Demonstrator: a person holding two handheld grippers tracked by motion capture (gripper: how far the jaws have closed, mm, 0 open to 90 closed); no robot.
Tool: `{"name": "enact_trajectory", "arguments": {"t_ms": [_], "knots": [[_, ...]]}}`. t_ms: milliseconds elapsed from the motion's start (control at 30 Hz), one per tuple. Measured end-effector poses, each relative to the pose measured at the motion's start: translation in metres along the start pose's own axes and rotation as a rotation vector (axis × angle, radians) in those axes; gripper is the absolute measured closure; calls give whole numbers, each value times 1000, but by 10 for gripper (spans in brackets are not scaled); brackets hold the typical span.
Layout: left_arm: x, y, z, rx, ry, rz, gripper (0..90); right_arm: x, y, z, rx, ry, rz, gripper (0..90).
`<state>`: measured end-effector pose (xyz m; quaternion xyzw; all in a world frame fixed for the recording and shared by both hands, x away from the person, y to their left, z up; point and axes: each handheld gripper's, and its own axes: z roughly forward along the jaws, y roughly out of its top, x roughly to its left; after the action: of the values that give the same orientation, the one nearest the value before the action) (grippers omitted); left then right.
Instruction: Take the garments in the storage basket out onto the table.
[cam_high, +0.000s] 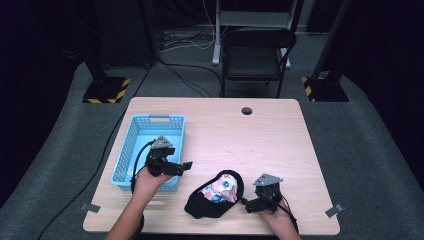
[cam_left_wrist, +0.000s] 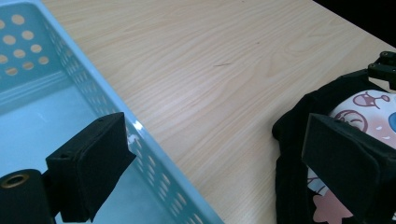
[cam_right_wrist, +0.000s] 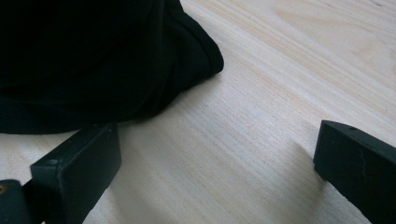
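From the high view I see the black garment (cam_high: 215, 196) with a pale cartoon-print panel lying crumpled near the front edge of the wooden surface (cam_high: 260, 140), between my two hands. Its long axis runs diagonally, from the low end at front-left up to the rounded end at back-right, with the printed patch facing up toward that back-right end.

My left tongs (cam_high: 186, 165) hang over the near right corner of the light blue perforated basket (cam_high: 131, 145), pointing right toward the garment. In the left gripper view the jaws stand wide apart with nothing between them, one over the basket's rim, the other in front of the printed cloth.

My right tongs (cam_high: 246, 203) sit low just beside the garment's right edge, pointing left at it. In the right gripper view the jaws are spread wide and empty, bare wood between them, and the black fabric's folded edge lies just past the left jaw; I cannot tell whether it touches.

The basket sits at the surface's left side, well apart from the garment.
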<state>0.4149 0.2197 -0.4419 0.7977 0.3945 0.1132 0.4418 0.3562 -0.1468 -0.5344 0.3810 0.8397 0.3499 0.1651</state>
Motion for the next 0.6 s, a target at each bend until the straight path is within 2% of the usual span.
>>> {"name": "enact_trajectory", "arguments": {"t_ms": [600], "knots": [[23, -6, -6, -10, 30, -70, 68, 0, 0, 0, 0, 0, 0, 1]]}}
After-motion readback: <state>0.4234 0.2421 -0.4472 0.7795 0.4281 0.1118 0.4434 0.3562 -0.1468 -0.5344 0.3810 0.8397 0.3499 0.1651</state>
